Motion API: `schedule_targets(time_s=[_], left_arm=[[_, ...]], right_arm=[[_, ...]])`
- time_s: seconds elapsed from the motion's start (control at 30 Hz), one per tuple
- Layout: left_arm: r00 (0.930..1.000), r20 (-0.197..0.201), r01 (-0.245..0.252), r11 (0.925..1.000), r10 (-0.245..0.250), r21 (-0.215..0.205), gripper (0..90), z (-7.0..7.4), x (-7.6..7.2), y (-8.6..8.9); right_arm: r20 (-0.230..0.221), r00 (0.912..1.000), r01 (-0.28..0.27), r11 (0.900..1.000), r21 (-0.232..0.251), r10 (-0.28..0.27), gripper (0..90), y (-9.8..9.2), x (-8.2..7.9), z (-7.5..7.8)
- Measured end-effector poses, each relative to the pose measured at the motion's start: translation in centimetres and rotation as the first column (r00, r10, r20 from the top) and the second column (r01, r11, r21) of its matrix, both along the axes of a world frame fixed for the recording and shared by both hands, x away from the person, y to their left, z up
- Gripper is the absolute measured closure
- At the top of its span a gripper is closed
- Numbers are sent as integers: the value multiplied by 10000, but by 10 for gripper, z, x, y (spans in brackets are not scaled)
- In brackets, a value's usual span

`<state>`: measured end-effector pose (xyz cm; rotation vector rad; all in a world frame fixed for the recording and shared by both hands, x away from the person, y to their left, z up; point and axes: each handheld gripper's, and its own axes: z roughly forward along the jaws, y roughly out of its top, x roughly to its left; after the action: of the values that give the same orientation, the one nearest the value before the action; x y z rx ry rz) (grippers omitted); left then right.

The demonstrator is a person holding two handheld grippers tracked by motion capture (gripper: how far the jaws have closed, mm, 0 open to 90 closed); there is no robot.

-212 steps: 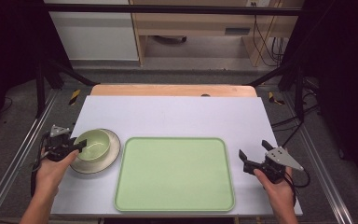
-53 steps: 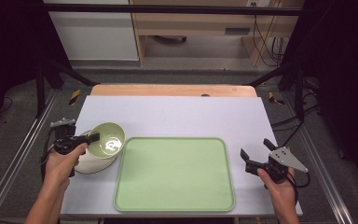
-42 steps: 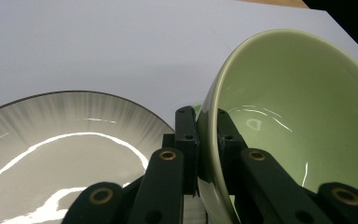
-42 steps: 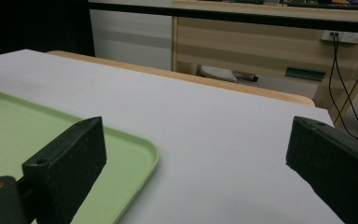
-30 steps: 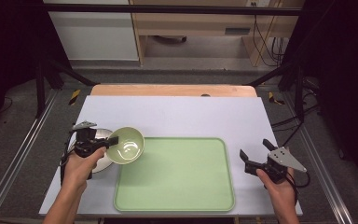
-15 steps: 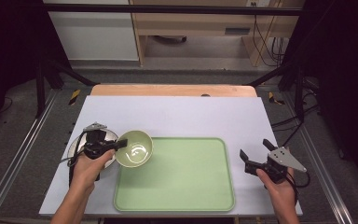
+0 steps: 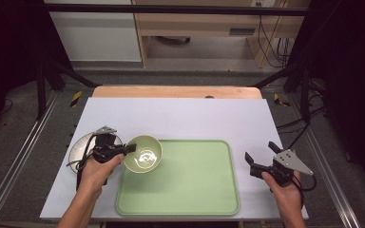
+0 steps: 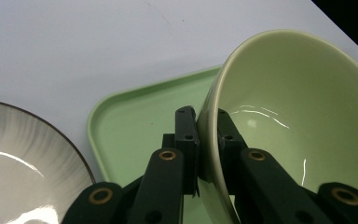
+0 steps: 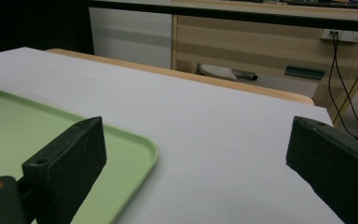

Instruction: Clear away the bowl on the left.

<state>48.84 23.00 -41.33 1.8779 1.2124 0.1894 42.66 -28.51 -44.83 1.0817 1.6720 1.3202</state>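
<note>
In the high view, the left gripper [image 7: 129,148] at left of centre holds a green bowl [image 7: 143,154] over the green tray's [image 7: 190,185] upper-left corner, beside a white plate [image 7: 77,150]. The left gripper view shows its jaws pinching the bowl's rim at lower centre. In the right gripper view, the right gripper [image 9: 205,158] is spread wide above the white table [image 9: 223,140].

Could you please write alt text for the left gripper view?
The left gripper clamps the rim of a tilted green bowl, one jaw inside, one outside. Below lie a green tray and a white plate on the white table.
</note>
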Motion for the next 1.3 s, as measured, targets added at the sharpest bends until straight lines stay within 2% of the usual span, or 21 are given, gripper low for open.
schedule_targets(time_s=[0.33, 0.73, 1.3], left_arm=[[9996, -101, 275, 9996, -275, -11, 832, 1, 1, -13], [9964, -368, 775, 9968, -768, 204, 832, 0, 0, -34], [9873, -614, 1498, 9873, -1465, 532, 832, -6, -2, -70]], right_arm=[[-60, 10000, -10, 10000, 75, 10, 52, 1, 0, 0], [-81, 10000, -15, 10000, 66, 16, 52, 2, 0, 0], [-73, 10000, -49, 10000, 74, 50, 50, 2, 1, -1]])
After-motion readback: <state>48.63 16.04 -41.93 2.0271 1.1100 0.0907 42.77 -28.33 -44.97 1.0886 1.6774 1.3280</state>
